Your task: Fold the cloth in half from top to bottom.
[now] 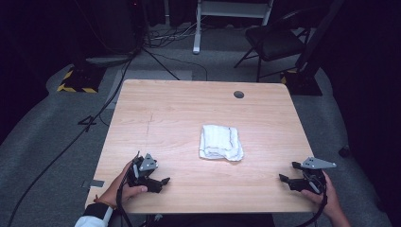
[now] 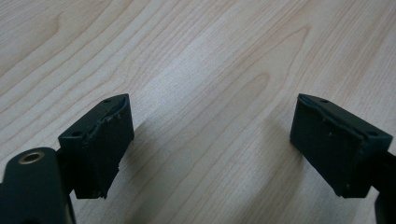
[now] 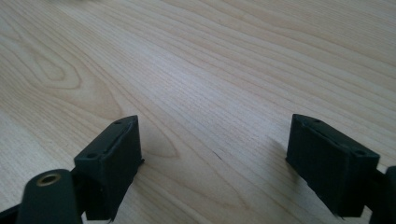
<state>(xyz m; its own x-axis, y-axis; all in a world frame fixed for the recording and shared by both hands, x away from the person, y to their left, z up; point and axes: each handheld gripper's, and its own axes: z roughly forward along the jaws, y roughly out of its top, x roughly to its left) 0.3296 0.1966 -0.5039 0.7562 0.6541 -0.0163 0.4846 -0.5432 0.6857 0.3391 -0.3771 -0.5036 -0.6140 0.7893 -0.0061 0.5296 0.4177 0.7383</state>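
1. A folded white terry cloth towel (image 1: 220, 142) with a thin dark stripe along one edge lies flat on the light wooden table (image 1: 179, 113), a little right of the table's middle as the high view shows it.
2. The black two-jaw left gripper (image 1: 162, 181), with its grey three-cornered plate on top, rests near the table's front edge at the left, held in the person's left hand (image 1: 124, 189); a white sleeve cuff shows at that wrist.
3. The left gripper's jaws are spread wide and released. In the left gripper view (image 2: 208, 140) only bare wood grain lies between the two black pads, which hang just above the tabletop.
4. The black two-jaw right gripper (image 1: 288, 172), also topped by a grey plate, sits near the front right corner, held in the person's right hand (image 1: 328, 201).
5. Its jaws likewise stand wide apart and grasp nothing; the right gripper view (image 3: 215, 154) shows plain tabletop between the pads.
6. The towel lies well apart from both grippers, farther up the table and between them.
7. A small dark round hole (image 1: 239, 94) marks the table's far right part.
8. Beyond the table, on the grey floor, stands a black folding chair (image 1: 276, 40).
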